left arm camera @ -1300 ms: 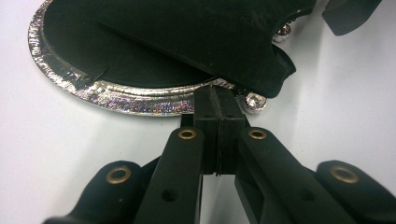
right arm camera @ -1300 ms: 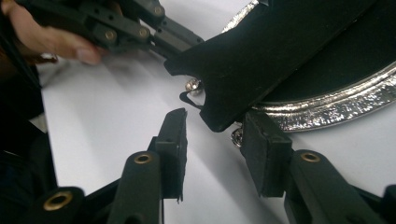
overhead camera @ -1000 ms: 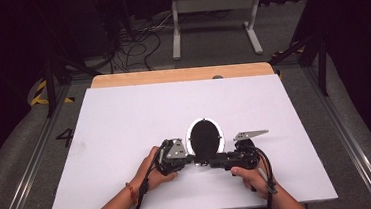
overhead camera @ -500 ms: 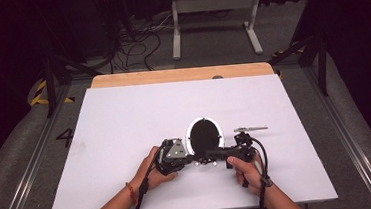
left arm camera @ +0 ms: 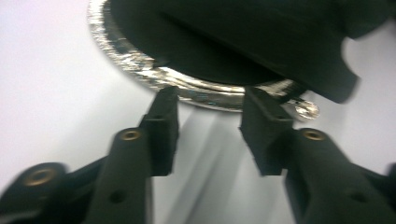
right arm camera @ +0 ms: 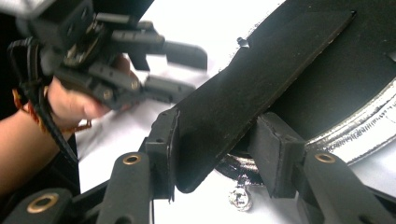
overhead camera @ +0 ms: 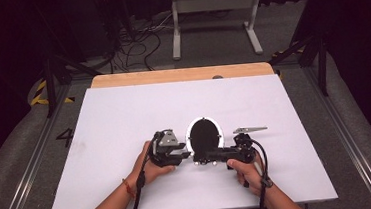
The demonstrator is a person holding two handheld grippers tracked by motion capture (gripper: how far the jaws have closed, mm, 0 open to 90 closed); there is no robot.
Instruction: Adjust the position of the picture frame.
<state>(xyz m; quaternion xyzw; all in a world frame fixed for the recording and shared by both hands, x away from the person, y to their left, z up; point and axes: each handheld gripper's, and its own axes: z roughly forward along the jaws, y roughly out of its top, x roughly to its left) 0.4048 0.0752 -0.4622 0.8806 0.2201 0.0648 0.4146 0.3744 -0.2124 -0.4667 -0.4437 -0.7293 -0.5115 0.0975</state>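
A round black dish [overhead camera: 204,133] with a crinkled silver foil rim [left arm camera: 140,60] lies on the white table [overhead camera: 124,114]. My left gripper [overhead camera: 185,154] sits at the dish's near left edge. Its jaws have just been opening and now stand apart. In the left gripper view nothing is between the left gripper's [left arm camera: 210,116] pads, and the rim lies just past the tips. My right gripper [overhead camera: 200,158] reaches in from the right. In its own view the right gripper [right arm camera: 219,140] is shut on a flat black slab [right arm camera: 261,79] that slants across the dish.
A small shiny foil bead [right arm camera: 240,198] lies on the table by the rim. A wooden strip [overhead camera: 181,74] runs along the table's far edge. Beyond it are cables and a metal stand [overhead camera: 214,12] on the floor.
Both hands stay at the dish's near edge. The right gripper has rolled slightly, so its grey plate lies flatter.
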